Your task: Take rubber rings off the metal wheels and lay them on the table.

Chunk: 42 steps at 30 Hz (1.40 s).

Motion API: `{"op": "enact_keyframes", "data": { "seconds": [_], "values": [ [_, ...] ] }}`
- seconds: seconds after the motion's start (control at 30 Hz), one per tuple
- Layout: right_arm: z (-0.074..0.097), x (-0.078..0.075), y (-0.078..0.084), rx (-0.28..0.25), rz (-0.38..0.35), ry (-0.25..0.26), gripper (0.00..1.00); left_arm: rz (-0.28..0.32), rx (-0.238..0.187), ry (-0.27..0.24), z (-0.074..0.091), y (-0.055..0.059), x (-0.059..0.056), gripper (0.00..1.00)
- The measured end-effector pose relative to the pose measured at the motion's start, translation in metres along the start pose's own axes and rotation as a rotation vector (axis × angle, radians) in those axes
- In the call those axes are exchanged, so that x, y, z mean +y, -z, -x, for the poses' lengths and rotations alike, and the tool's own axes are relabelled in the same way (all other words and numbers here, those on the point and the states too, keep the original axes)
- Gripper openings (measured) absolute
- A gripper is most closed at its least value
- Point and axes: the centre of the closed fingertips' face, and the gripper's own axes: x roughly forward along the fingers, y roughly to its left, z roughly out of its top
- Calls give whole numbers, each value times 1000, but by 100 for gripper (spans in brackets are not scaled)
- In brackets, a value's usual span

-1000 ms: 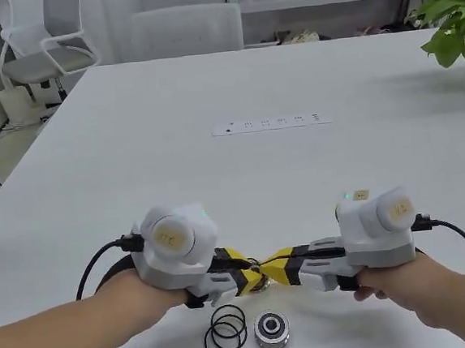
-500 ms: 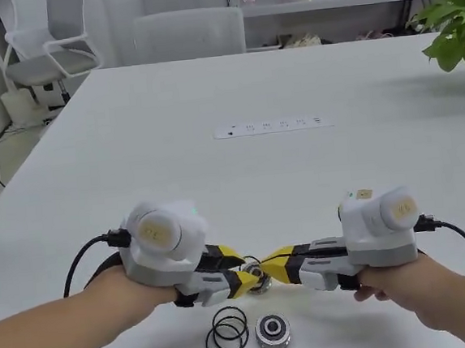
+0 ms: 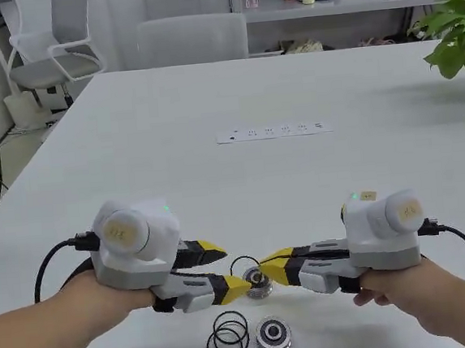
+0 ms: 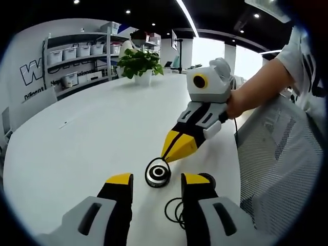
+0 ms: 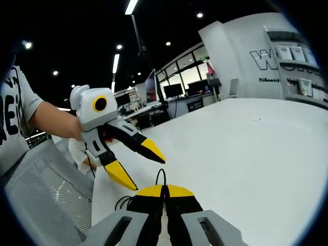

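The right gripper (image 5: 165, 189) jaws are clamped on a rubber ring (image 5: 161, 177); the left gripper (image 3: 229, 267) jaws are set apart, with a metal wheel (image 4: 158, 175) just ahead.

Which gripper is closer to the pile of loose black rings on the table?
Left. The open left gripper hangs just beyond the loose rings, one jaw close beside them. The right gripper, shut on a rubber ring at the wheel, sits farther off.
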Motion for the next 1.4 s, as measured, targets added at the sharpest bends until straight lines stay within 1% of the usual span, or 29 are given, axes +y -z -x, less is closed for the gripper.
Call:
{"op": "enact_keyframes", "data": {
  "seconds": [0.17, 0.27, 0.33, 0.43, 0.57, 0.77, 0.93, 1.23, 1.4],
  "values": [
    [0, 5, -5, -14, -2, -9, 0, 0, -24, 9, 8, -5, -4, 41],
    [1, 7, -7, -17, -1, -15, 0, 15, -42, 14, 14, -8, -6, 44],
    [1, 8, -8, -20, -2, -17, 0, 20, -43, 18, 17, -8, -8, 48],
    [1, 10, -9, -23, -1, -20, 0, 14, -48, 19, 22, -8, -10, 50],
    [0, 13, -10, -25, -2, -26, 0, 19, -55, 14, 30, -6, -11, 52],
    [-2, 18, -10, -23, -2, -39, 0, 33, -59, 7, 39, 1, -12, 57],
    [-4, 22, -9, -19, -3, -52, 0, 55, -72, 7, 46, 2, -15, 61],
    [-6, 27, -6, -7, -12, -69, 0, 54, -75, 4, 53, 5, -17, 64],
    [-8, 31, -1, 11, -20, -81, 0, 53, -72, 2, 55, 8, -20, 65]
  ]
}}
